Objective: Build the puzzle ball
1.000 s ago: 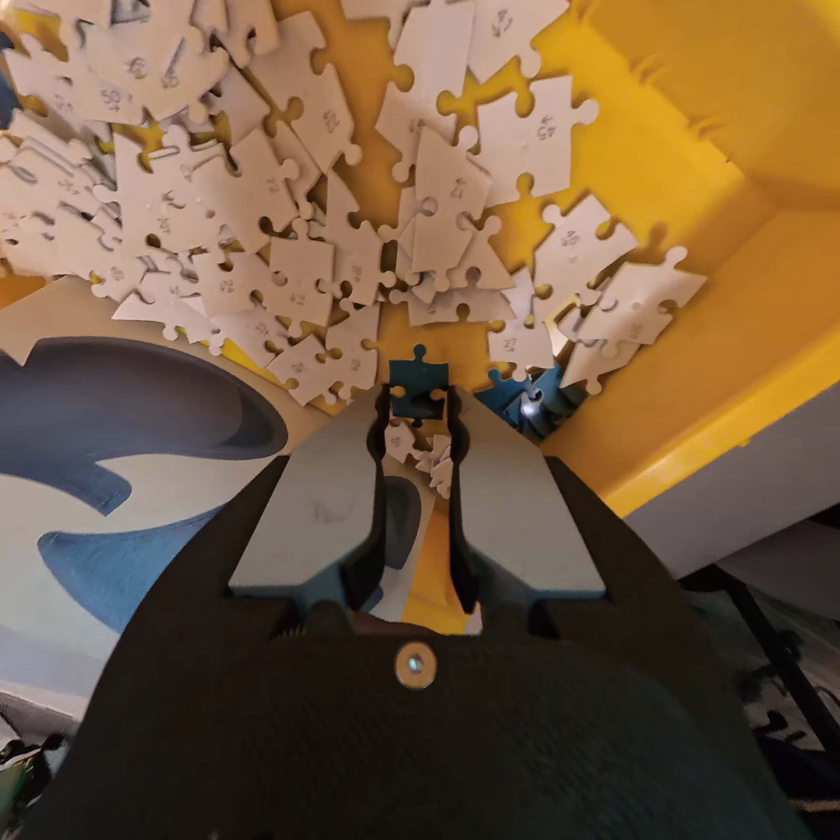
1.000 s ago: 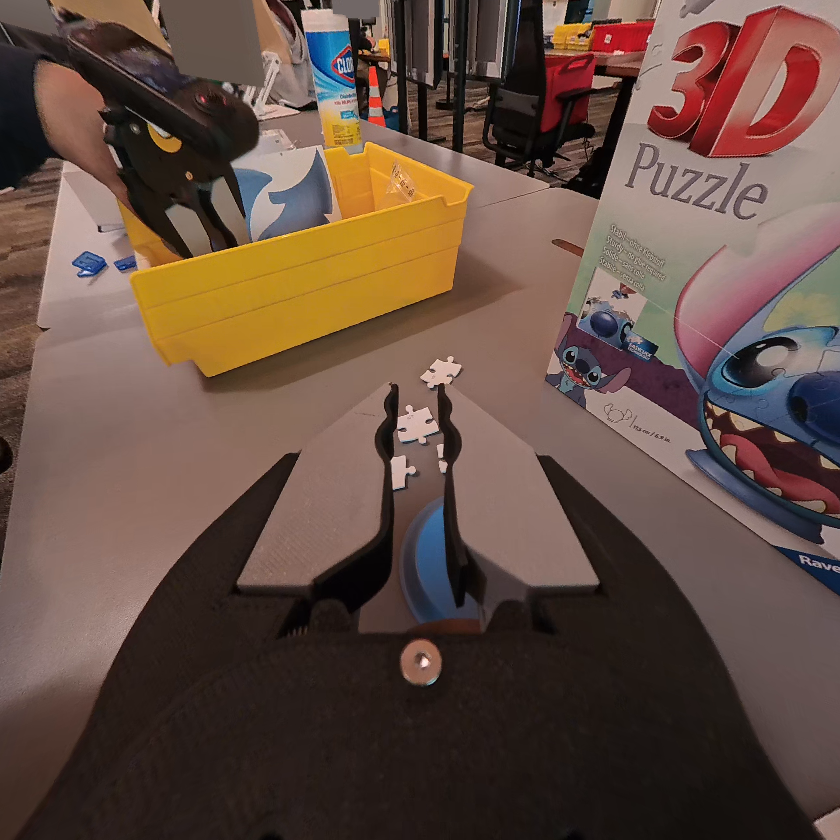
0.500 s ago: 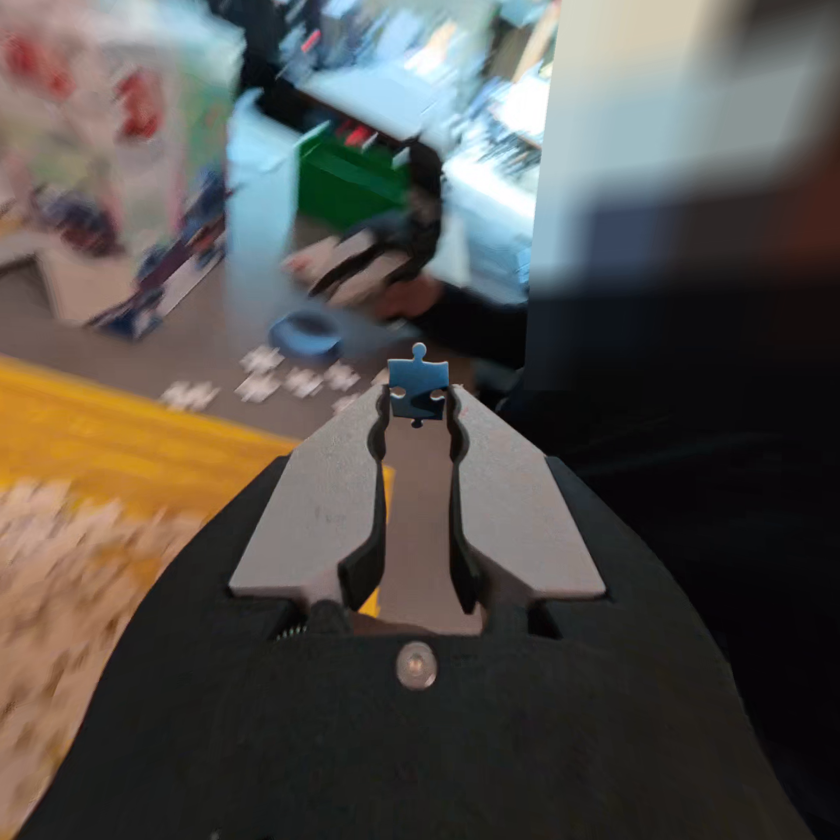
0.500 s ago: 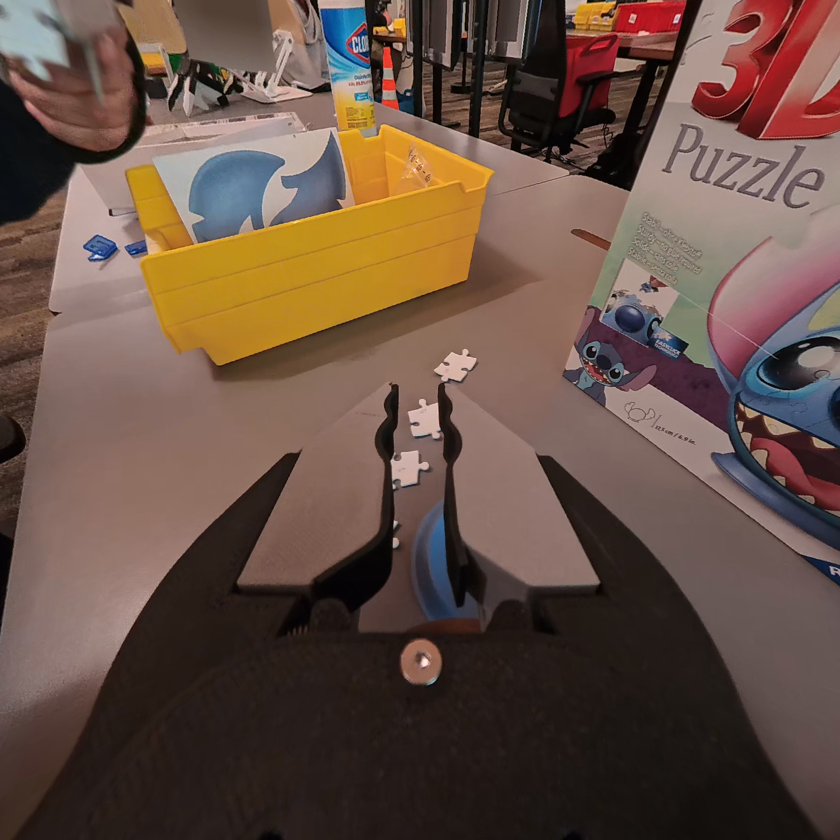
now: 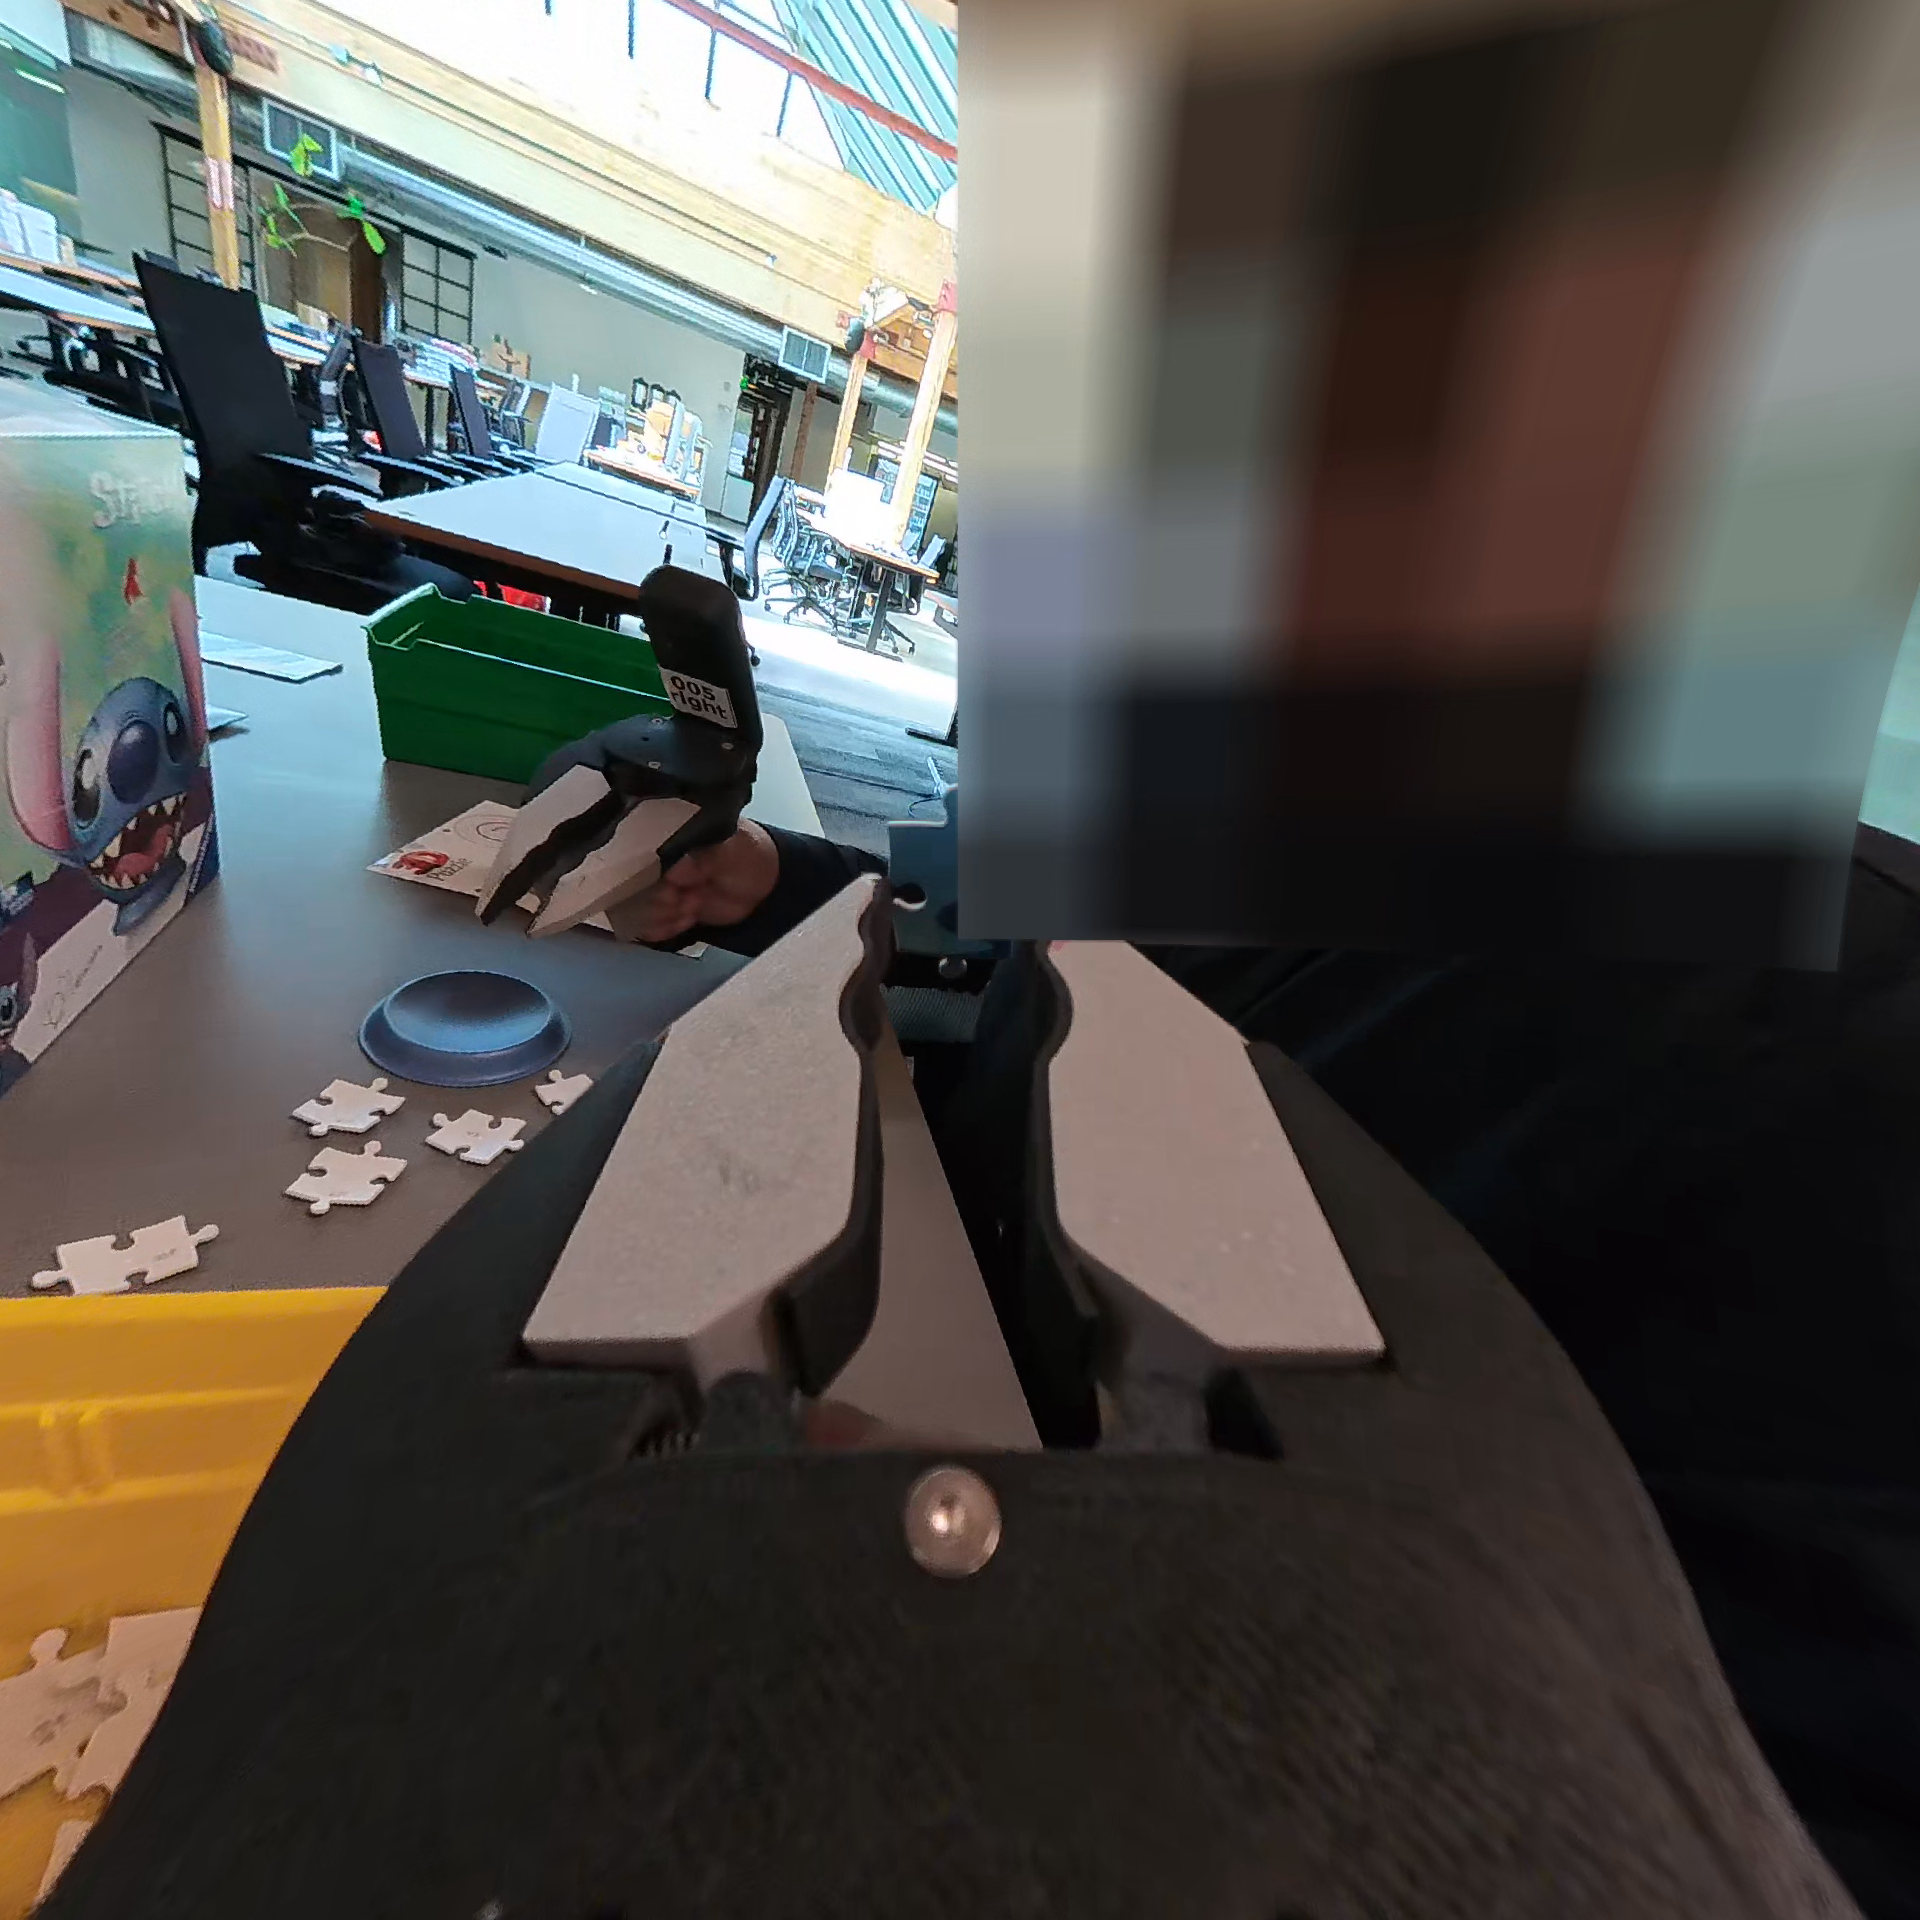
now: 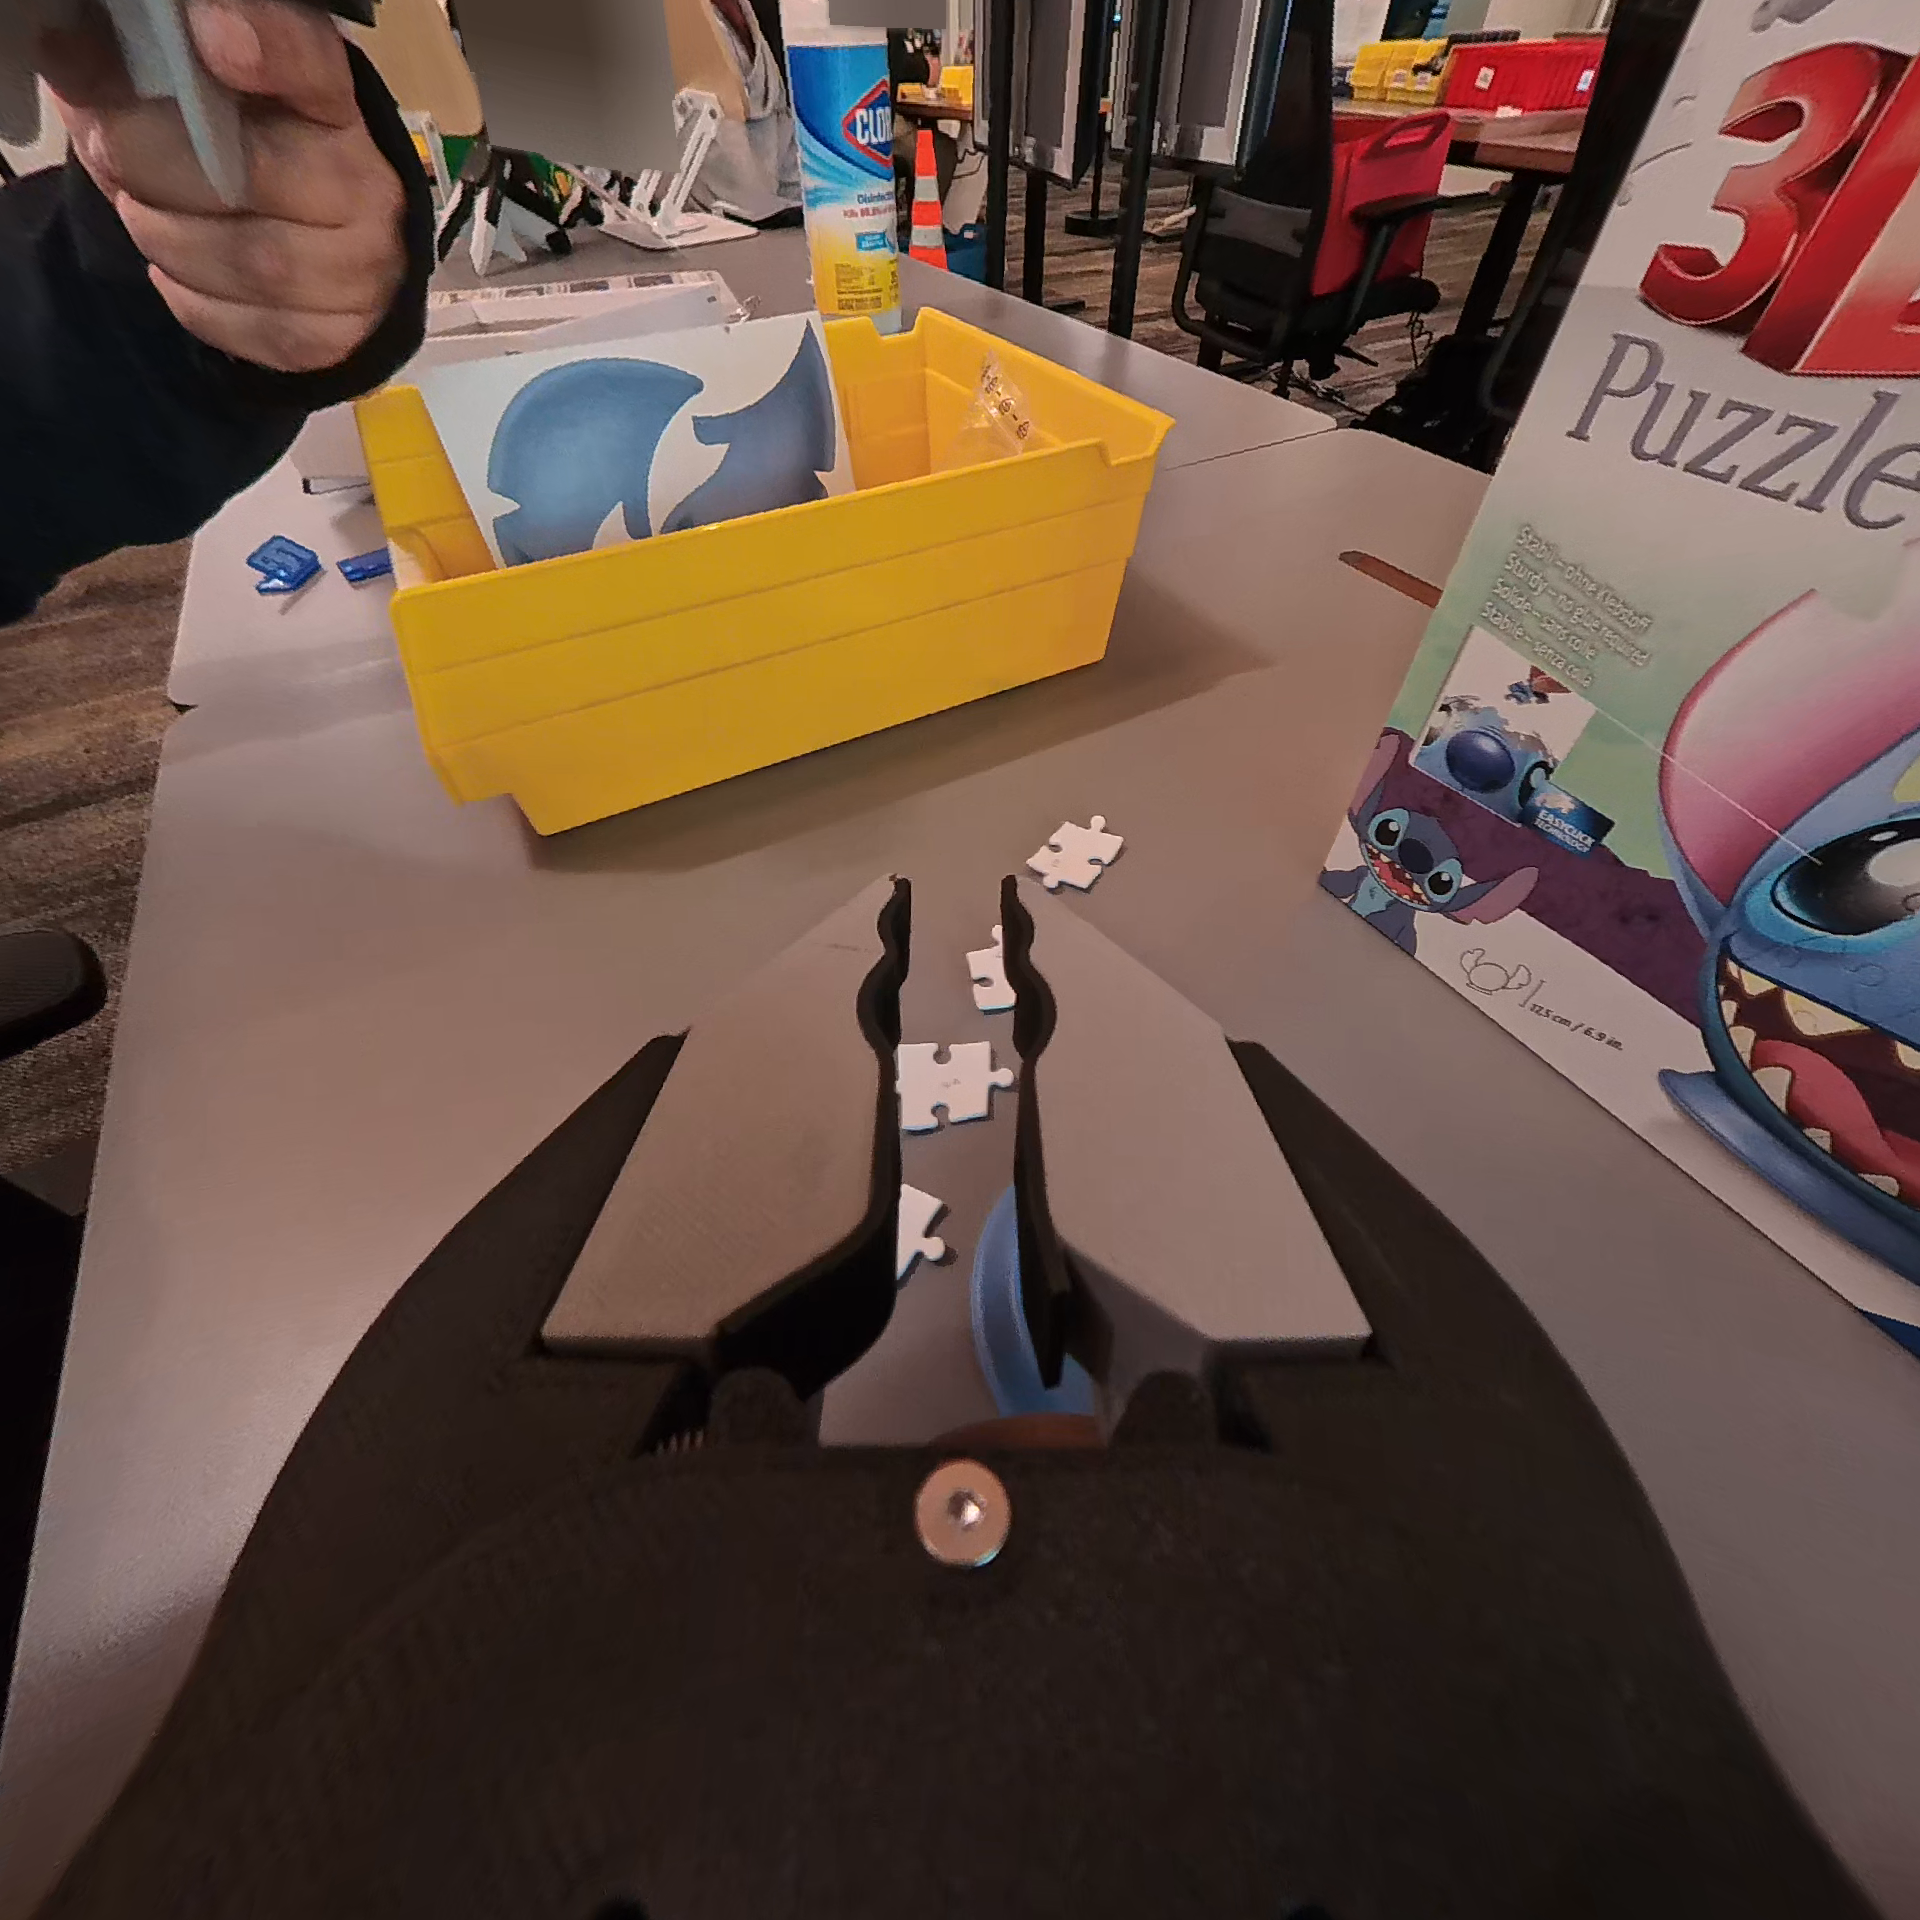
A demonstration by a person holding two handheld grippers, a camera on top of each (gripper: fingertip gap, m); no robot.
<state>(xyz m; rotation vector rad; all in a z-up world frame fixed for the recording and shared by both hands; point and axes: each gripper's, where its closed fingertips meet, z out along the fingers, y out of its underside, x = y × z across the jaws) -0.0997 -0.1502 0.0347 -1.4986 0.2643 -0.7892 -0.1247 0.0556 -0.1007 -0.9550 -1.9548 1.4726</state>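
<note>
My left gripper (image 5: 954,914) is shut on a blue puzzle piece (image 5: 923,878), held in the air above the yellow bin's (image 5: 156,1455) edge; a mosaic patch hides part of the piece. My right gripper (image 6: 956,894) is narrowly open and empty, hovering low over the grey table; it also shows in the left wrist view (image 5: 514,909). Several white, face-down puzzle pieces (image 6: 948,1081) lie on the table under and ahead of it, and show in the left wrist view (image 5: 348,1103). A round blue stand (image 5: 464,1029) sits beside them, partly seen between the right fingers (image 6: 997,1299).
The yellow bin (image 6: 769,623) holds many white pieces and a printed blue sheet (image 6: 644,447). The tall puzzle box (image 6: 1662,727) stands at the right. A green bin (image 5: 499,686) and a leaflet (image 5: 447,857) lie behind the right gripper. A wipes canister (image 6: 847,156) stands behind the bin. The tips of one gripper are about 25 cm away from the tips of the other.
My left gripper has lifted out of the yellow bin with the blue piece and swung up to face across the table. My right gripper has crept slightly forward over the loose pieces.
</note>
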